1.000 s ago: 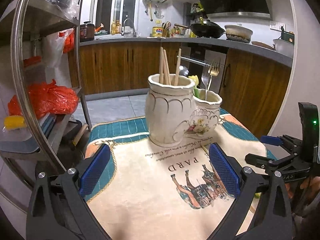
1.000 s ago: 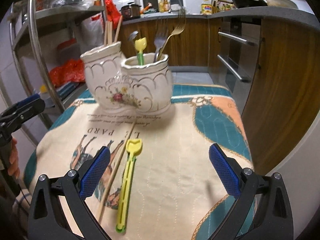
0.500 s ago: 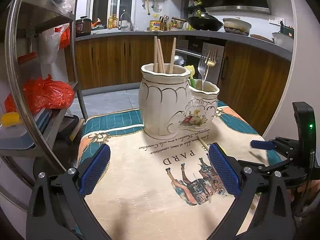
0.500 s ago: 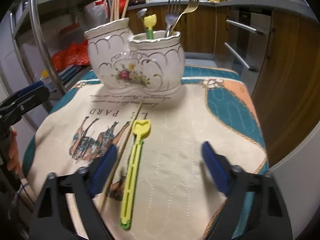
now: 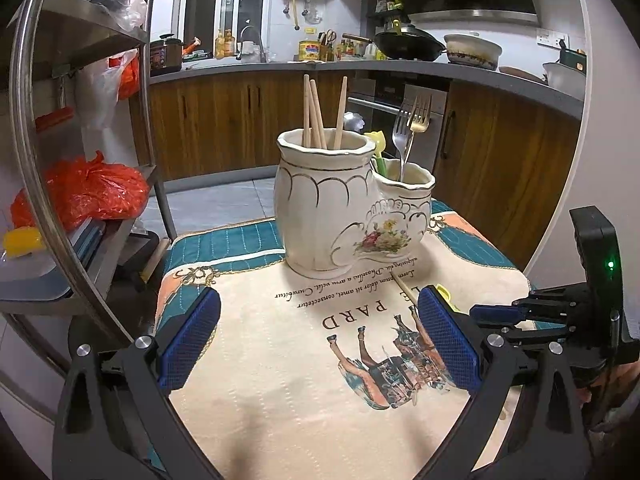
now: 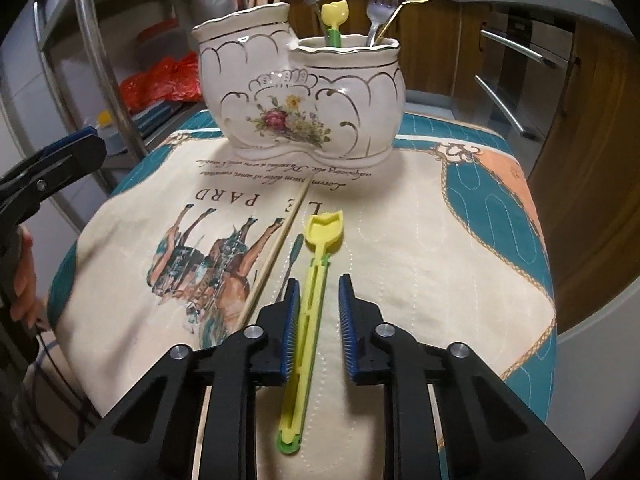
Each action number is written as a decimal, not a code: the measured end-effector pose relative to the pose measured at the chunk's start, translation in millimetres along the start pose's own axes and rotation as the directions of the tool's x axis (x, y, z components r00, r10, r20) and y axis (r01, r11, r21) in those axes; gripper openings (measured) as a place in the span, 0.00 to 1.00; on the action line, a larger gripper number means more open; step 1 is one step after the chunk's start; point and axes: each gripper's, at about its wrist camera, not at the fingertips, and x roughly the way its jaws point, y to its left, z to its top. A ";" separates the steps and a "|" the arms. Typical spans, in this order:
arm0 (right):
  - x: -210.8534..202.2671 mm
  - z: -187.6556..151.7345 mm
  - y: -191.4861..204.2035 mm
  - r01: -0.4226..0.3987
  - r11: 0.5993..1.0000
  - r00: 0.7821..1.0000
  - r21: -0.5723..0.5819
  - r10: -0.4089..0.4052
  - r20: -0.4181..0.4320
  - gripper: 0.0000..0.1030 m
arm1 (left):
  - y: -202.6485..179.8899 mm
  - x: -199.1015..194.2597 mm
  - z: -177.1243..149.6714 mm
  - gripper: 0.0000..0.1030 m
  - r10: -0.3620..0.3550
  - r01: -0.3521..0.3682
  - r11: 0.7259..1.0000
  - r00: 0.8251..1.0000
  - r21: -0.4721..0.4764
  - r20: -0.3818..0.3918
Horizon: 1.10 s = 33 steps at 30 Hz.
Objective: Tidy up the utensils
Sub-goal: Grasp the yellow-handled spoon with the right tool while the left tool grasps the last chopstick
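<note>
A quilted tablecloth (image 6: 420, 240) printed with horses and lettering is covering the table, and a white two-pot ceramic holder (image 6: 300, 92) is standing at its far end, chopsticks (image 5: 320, 114) leaning in the taller pot, two forks (image 6: 390, 8) and a yellow tulip-headed utensil (image 6: 334, 20) poking from the lower one. Still lying loose on the cloth are a single wooden chopstick (image 6: 276, 248) and, just beside it, a yellow plastic utensil (image 6: 310, 320) with a slotted handle, tulip-shaped head and green tip. Its long axis is running away from the right gripper (image 6: 319, 320) toward the holder, nearly in line with the fingers, and its handle is sitting between the blue pads, close against the left one with a gap at the other. The jaws are closing on it but not yet pinching. The right hand is plainly the nearer; the left gripper (image 5: 316, 340) is hovering off to the side, spread wide and carrying nothing.
</note>
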 end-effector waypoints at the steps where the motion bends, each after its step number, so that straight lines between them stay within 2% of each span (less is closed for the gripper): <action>1: -0.5 0.5 -0.3 0.000 1.000 1.000 -0.002 0.000 0.000 0.20 | -0.4 -0.9 0.3 0.94 -0.001 0.001 1.000 1.000 0.001 0.002; 15: 7.4 10.0 -1.3 0.005 1.000 0.999 0.005 -0.004 -0.039 0.20 | -1.4 1.4 -4.8 0.94 -0.014 0.014 1.000 1.000 0.010 -0.014; 18: 8.0 11.4 -1.6 0.002 1.000 0.999 -0.006 -0.002 -0.041 0.11 | -5.4 3.1 -5.2 0.94 -0.024 0.024 1.000 0.999 0.014 -0.025; 21: -0.6 11.2 -5.6 -0.003 1.000 1.000 0.001 0.003 -0.012 0.10 | -15.7 5.4 -6.1 0.94 -0.036 0.038 0.999 0.998 0.037 -0.043; 26: -22.7 7.6 -19.8 -0.003 1.000 0.999 0.023 0.002 0.051 0.10 | -37.7 15.0 -8.5 0.94 -0.063 0.068 0.996 0.993 0.052 -0.095; 31: -36.8 0.9 -35.5 -0.009 0.998 0.997 0.057 0.005 0.072 0.10 | -67.3 37.2 -20.0 0.94 -0.114 0.128 0.989 0.976 0.067 -0.185; 33: -40.5 -0.8 -38.3 -0.013 0.998 0.997 0.061 0.009 0.076 0.10 | -76.6 47.1 -27.2 0.84 -0.122 0.141 0.988 0.966 0.067 -0.229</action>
